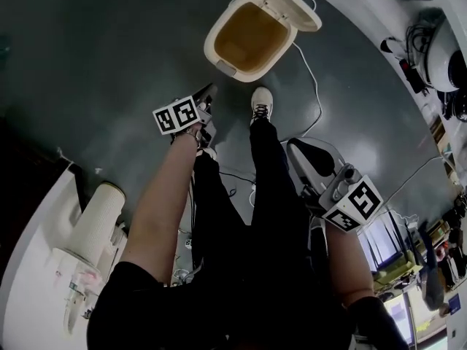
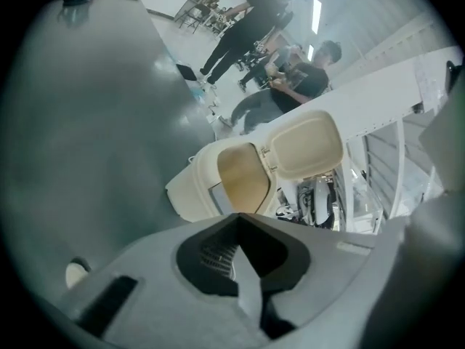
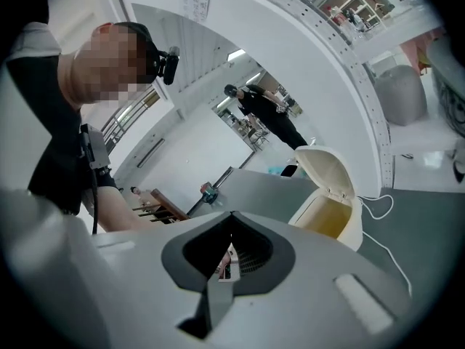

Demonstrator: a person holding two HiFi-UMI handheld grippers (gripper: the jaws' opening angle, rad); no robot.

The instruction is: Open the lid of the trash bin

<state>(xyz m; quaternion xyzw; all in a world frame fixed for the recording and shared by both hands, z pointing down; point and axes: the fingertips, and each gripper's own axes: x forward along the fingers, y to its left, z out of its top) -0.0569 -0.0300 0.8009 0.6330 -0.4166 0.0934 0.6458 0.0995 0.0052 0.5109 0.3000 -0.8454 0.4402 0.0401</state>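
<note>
I am looking at the cream trash bin (image 1: 210, 44) in the upper centre of the head view. Its lid (image 1: 288, 2) is already standing up from the hinge at the far side, and the brown inside is showing. The left gripper (image 1: 206, 97) is hanging just below the bin, left of centre, with its jaws pressed fully together on nothing. The right gripper (image 1: 300, 152) is sitting at the lower right, well apart from the bin, jaws also together and empty. The bin is lying ahead of both; the left hand is nearer. I am judging the opening as done.
</note>
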